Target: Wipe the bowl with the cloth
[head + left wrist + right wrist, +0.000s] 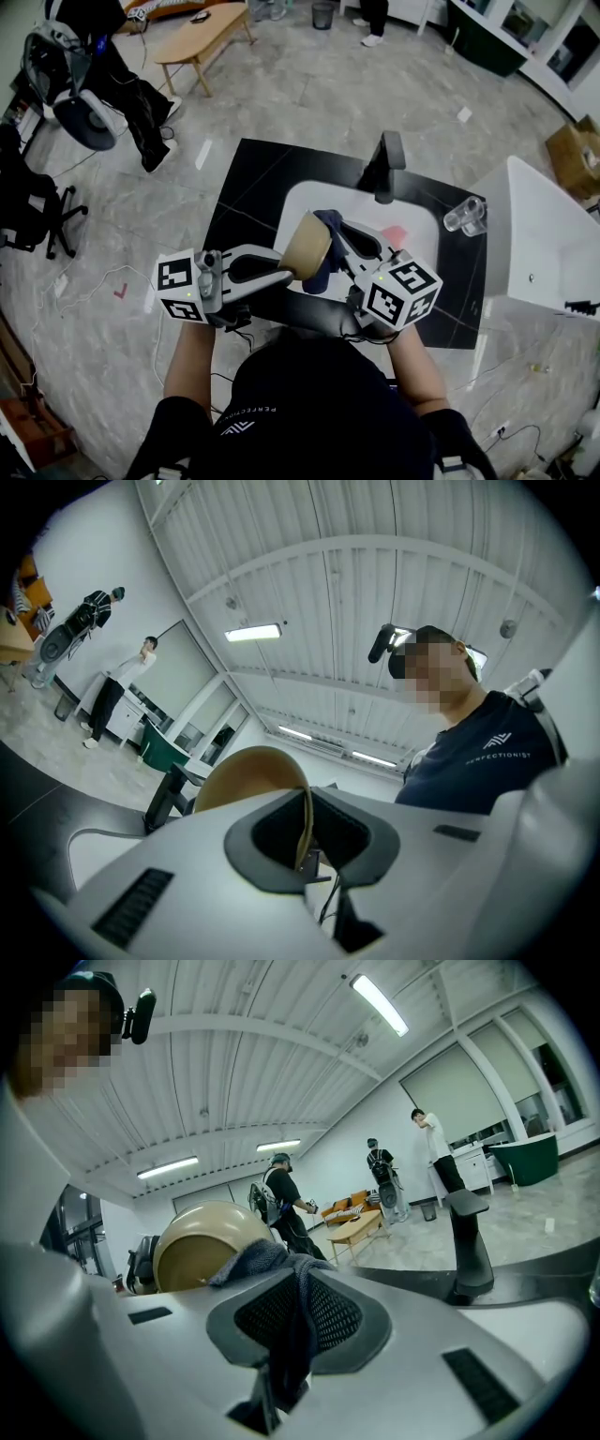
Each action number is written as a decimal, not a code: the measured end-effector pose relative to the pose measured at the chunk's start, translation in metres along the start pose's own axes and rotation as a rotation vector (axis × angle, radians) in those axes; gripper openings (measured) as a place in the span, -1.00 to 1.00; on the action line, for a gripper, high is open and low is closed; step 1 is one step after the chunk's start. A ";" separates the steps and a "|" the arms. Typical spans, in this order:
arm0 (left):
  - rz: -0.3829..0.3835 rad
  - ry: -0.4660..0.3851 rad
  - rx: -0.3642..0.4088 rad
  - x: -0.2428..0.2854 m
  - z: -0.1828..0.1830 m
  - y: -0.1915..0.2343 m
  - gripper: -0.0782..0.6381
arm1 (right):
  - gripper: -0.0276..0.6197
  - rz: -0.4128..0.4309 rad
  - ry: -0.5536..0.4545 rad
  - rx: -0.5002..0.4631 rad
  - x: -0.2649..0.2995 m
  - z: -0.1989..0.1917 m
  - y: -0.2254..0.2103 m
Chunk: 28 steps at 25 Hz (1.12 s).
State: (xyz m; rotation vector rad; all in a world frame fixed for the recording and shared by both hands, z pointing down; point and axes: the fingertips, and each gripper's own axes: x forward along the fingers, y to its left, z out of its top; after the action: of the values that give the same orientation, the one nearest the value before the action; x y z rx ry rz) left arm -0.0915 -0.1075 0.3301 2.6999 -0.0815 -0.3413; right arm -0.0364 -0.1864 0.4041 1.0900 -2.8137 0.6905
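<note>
A tan bowl (307,247) hangs on its side above the white sink (300,202), its rim clamped edge-on in my left gripper (292,273), which is shut on it. In the left gripper view the bowl (246,775) rises behind the jaws with its thin rim running down between them. My right gripper (339,234) is shut on a dark blue cloth (325,246), and that cloth lies against the bowl's mouth. The right gripper view has the cloth (281,1274) bunched between the jaws and hanging below them, with the bowl (204,1244) just behind it, hollow side facing the camera.
A black tap (384,164) stands at the sink's far edge, set in a black countertop (246,183). A clear glass (466,215) lies at the counter's right end beside a white appliance (548,244). Something pink (396,232) lies in the basin. People stand far off in the room.
</note>
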 end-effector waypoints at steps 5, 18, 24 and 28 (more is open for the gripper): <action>0.028 -0.079 0.000 0.002 0.017 0.006 -0.73 | -0.73 0.011 0.018 0.002 0.003 -0.004 0.008; 0.136 -0.190 -0.007 0.006 0.030 0.031 -0.73 | -0.73 0.044 0.044 -0.005 0.005 -0.018 0.028; 0.212 -0.167 0.034 0.009 0.030 0.042 -0.73 | -0.73 0.053 0.051 -0.017 0.000 -0.017 0.035; 0.276 -0.156 0.057 0.008 0.029 0.052 -0.73 | -0.73 0.064 0.047 -0.022 -0.001 -0.015 0.042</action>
State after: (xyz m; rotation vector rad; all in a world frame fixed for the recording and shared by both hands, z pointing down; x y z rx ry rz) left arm -0.0911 -0.1674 0.3245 2.6660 -0.5099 -0.4683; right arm -0.0644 -0.1517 0.4015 0.9707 -2.8209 0.6789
